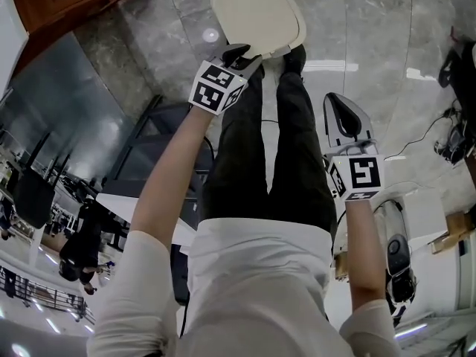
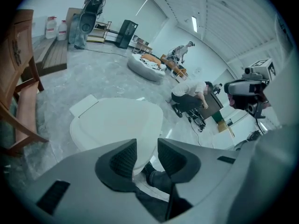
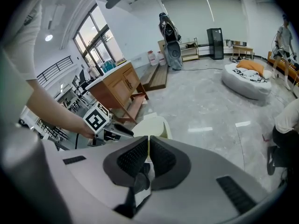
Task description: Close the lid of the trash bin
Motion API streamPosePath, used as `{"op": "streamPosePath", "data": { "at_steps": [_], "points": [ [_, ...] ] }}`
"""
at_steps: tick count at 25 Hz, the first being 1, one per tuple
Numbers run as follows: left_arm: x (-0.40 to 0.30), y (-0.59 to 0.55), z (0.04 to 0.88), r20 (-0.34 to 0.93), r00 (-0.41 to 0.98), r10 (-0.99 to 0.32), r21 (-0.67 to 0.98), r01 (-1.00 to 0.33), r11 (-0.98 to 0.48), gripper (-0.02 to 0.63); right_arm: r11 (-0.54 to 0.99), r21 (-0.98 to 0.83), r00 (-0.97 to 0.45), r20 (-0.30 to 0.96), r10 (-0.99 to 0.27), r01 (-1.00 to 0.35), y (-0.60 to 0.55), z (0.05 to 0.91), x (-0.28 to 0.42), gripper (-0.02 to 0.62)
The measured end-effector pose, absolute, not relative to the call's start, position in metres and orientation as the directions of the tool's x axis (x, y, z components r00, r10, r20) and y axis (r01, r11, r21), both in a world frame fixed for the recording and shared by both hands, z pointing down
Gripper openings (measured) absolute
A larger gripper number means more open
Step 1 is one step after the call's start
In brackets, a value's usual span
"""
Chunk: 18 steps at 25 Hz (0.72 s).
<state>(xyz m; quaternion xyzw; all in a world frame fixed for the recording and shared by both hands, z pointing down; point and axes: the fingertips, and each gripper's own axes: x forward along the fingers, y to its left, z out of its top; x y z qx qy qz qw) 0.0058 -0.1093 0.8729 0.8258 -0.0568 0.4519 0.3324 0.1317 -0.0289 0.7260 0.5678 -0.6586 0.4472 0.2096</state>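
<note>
My views were bright and evenly lit. Ceiling strips glared above the trash bin, a white reflection shone on the glossy floor beside it, and the fisheye edges bent and darkened.

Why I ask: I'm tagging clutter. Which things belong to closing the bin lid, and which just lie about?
Job: trash bin; left gripper, jaws apart, by the bin.

Lying about: wooden cabinet; floor cushion; black cabinet; jugs.
</note>
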Motion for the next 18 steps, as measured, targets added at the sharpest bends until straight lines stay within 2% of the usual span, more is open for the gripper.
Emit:
{"op": "streamPosePath", "data": {
  "at_steps": [18],
  "points": [
    [0.005,-0.076,0.932,0.835,0.493,0.244,0.466,-0.401,-0.788,0.141,-0.057,-0.365,-0.283,0.803,-0.524,-0.929,0.002,0.784,0.135,0.034]
  ]
}}
